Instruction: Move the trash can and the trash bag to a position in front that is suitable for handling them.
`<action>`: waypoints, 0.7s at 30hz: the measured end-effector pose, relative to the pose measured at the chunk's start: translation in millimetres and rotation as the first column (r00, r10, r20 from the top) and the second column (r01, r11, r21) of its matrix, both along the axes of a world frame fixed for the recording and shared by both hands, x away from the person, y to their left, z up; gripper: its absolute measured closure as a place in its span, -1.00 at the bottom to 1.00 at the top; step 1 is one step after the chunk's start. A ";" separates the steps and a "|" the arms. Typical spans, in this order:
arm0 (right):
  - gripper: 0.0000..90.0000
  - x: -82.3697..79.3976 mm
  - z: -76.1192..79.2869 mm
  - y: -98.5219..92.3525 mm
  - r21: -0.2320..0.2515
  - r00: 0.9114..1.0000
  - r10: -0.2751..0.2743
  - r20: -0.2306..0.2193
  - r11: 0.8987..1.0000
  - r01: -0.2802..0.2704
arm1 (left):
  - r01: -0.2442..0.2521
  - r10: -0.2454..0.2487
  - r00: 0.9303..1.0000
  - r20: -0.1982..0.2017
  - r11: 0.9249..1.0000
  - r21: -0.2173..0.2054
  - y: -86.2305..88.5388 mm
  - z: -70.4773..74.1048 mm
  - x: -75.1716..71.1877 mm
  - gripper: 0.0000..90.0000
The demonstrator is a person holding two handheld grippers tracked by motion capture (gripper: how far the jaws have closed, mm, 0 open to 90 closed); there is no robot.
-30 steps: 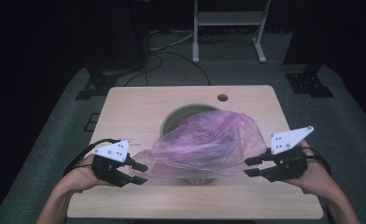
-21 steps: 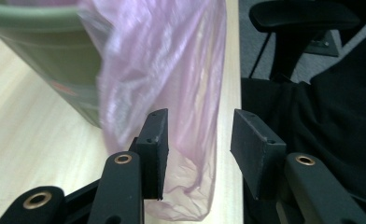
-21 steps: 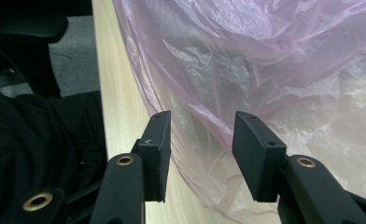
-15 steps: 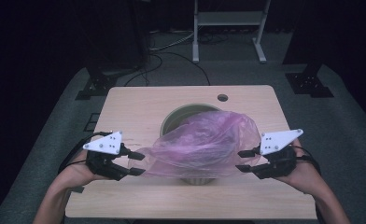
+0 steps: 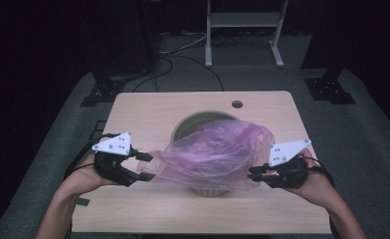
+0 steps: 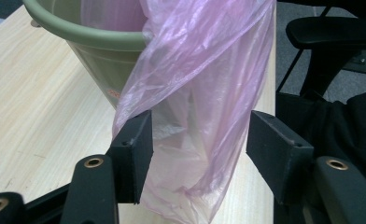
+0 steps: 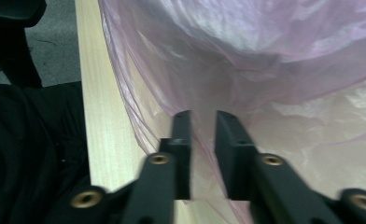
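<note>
Bag, high view: pink plastic bag (image 5: 215, 154) lies over green bin (image 5: 201, 118) in middle of surface (image 5: 148, 112), film spread toward both hands. Vs. 1 s ago it sits a bit lower and flatter over the rim, esp. on the right side.
L gripper, high view: left gripper (image 5: 142, 167) at the bag's left corner, jaws apart. It stays at about the same place as before; jaws have just been opening.
R gripper, high view: right gripper (image 5: 253, 174) at the bag's right edge, near the front of the bin. Hand came slightly lower and nearer the front edge of the surface vs. 1 s ago; jaws have just been closing.
Bag, left gripper view: film (image 6: 195, 116) hangs from the bin rim (image 6: 92, 35) down between the two black jaws. One jaw touches the film at its side, the other stands clear of it with a gap. So released, not pinching; bag is between jaws only.
Bag, right gripper view: jaws nearly together, a thin fold of the film (image 7: 246, 70) goes into the narrow slot between them. Looks clenched on the bag edge, tho picture is a bit blurred.
Meaning: I judge the work is fitting the bag on the bin. Left side let go, right side took new hold, prob. a re-grip to pull the edge over the rim. Bag is not yet seated round the rim.
</note>
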State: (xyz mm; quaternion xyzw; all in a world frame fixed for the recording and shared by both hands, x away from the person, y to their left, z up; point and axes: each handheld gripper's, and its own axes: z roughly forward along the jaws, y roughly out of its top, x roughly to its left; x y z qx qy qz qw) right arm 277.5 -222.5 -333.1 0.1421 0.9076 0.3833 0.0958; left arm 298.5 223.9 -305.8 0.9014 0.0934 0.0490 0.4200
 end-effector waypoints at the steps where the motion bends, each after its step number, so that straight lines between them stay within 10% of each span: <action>1: 0.89 0.2 -0.4 -0.2 -0.002 1.000 0.000 -0.005 1.000 0.000 | 0.003 -0.003 1.000 -0.005 1.000 -0.003 1.4 0.1 -1.2 -0.15; 21: 1.00 -9.5 23.4 -13.1 0.118 0.999 0.022 -0.041 0.993 -0.017 | -0.010 0.011 0.999 0.032 1.000 -0.027 12.1 13.8 -7.3 -0.33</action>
